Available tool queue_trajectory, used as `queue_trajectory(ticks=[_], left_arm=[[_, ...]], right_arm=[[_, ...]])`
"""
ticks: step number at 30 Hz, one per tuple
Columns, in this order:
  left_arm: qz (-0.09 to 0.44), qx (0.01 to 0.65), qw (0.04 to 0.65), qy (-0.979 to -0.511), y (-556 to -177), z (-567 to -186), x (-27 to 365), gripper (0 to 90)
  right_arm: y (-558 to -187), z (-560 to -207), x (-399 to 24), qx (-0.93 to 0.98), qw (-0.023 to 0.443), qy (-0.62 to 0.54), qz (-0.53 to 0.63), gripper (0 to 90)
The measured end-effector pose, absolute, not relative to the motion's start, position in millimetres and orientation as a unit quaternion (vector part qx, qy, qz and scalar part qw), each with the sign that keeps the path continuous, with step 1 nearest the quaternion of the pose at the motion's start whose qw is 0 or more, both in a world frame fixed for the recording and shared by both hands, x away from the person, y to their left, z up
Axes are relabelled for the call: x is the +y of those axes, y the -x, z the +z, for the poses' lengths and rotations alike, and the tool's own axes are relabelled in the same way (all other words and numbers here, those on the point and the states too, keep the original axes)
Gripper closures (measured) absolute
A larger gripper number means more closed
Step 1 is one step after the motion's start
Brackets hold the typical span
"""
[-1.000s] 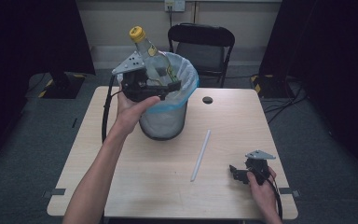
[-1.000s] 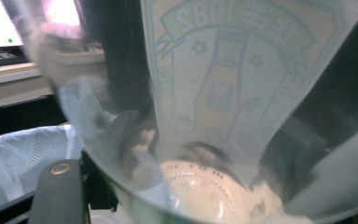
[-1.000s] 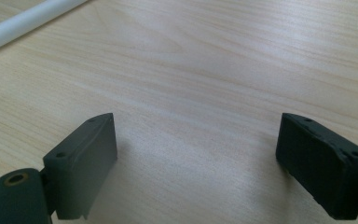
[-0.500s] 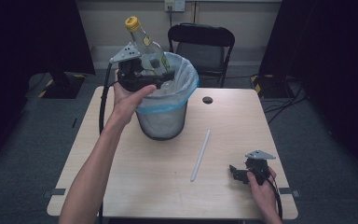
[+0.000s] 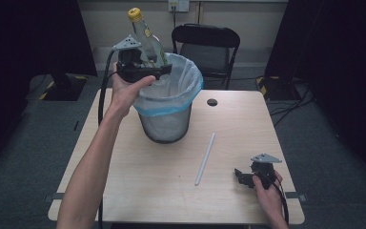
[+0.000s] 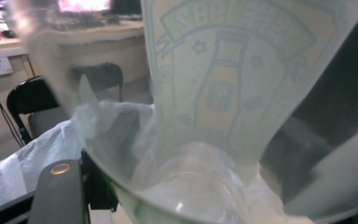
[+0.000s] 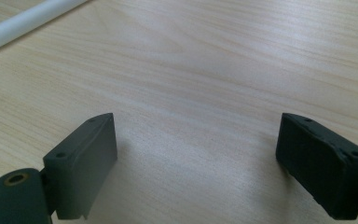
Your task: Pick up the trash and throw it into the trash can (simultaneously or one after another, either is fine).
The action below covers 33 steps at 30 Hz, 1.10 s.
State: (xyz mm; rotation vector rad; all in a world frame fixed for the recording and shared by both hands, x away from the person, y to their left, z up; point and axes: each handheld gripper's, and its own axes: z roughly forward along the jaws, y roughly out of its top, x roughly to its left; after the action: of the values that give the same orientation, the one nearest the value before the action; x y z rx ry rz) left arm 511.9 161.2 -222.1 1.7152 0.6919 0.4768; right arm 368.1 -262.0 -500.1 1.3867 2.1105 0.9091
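Bottle (image 5: 145, 36) lifted higher over bin (image 5: 167, 102) — pale wooden table (image 5: 138, 186), dark room.

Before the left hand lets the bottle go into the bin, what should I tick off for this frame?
1. Left gripper shut on the clear glass bottle with yellow cap: ok.
2. Bottle over the mouth of the black mesh bin with pale blue liner: ok.
3. Bottle base below the rim: cannot tell.
4. Bin upright on the light wooden table: ok.
5. Right gripper open, apart from the white tube: ok.

wood table (image 5: 124, 191): bin (image 5: 167, 121), white tube (image 5: 205, 159).
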Motion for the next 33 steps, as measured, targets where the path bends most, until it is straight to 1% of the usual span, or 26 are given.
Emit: queue_trajectory(ticks=[3, 6, 11, 13, 15, 16, 17, 19, 22, 26, 27, 33], left_arm=[[0.198, 0.309, 0.579, -0.728, -516.6, -224.5, 164.3, 27.8], [0.207, 0.329, 0.559, -0.732, -521.7, -225.3, 164.9, 27.8], [0.197, 0.336, 0.567, -0.726, -525.0, -226.3, 168.2, 27.7], [0.19, 0.339, 0.568, -0.725, -526.5, -226.9, 170.4, 25.7], [0.191, 0.342, 0.558, -0.732, -527.8, -228.2, 170.5, 20.6], [0.193, 0.344, 0.551, -0.735, -528.0, -229.3, 169.7, 20.6], [0.195, 0.346, 0.546, -0.738, -528.3, -230.3, 169.2, 18.3], [0.191, 0.346, 0.542, -0.741, -529.2, -232.3, 168.0, 16.9], [0.187, 0.343, 0.549, -0.739, -529.3, -233.2, 167.7, 18.6], [0.18, 0.341, 0.584, -0.714, -527.4, -227.0, 172.5, 25.6], [0.183, 0.339, 0.582, -0.716, -526.1, -224.1, 172.3, 26.4], [0.183, 0.332, 0.581, -0.721, -523.6, -221.9, 169.6, 25.3]], right_arm=[[-368.1, -500.1, -262.0, 0.766, 0.227, -0.503, 0.33, 11.6], [-368.0, -500.0, -262.0, 0.766, 0.227, -0.504, 0.33, 11.6], [-368.0, -500.0, -262.0, 0.766, 0.227, -0.504, 0.33, 11.6], [-368.1, -500.0, -262.1, 0.766, 0.227, -0.503, 0.33, 11.6], [-368.1, -500.1, -262.0, 0.766, 0.227, -0.503, 0.33, 11.6], [-368.0, -500.0, -262.0, 0.766, 0.227, -0.504, 0.33, 11.6], [-368.1, -500.0, -262.1, 0.766, 0.227, -0.503, 0.33, 11.6], [-368.0, -500.0, -262.0, 0.766, 0.227, -0.504, 0.33, 11.6], [-368.0, -500.0, -262.0, 0.766, 0.227, -0.504, 0.33, 11.6], [-368.0, -500.0, -262.0, 0.766, 0.227, -0.504, 0.33, 11.7], [-368.1, -500.0, -262.0, 0.766, 0.227, -0.503, 0.33, 11.6], [-367.4, -499.8, -262.4, 0.767, 0.226, -0.502, 0.33, 12.1]])
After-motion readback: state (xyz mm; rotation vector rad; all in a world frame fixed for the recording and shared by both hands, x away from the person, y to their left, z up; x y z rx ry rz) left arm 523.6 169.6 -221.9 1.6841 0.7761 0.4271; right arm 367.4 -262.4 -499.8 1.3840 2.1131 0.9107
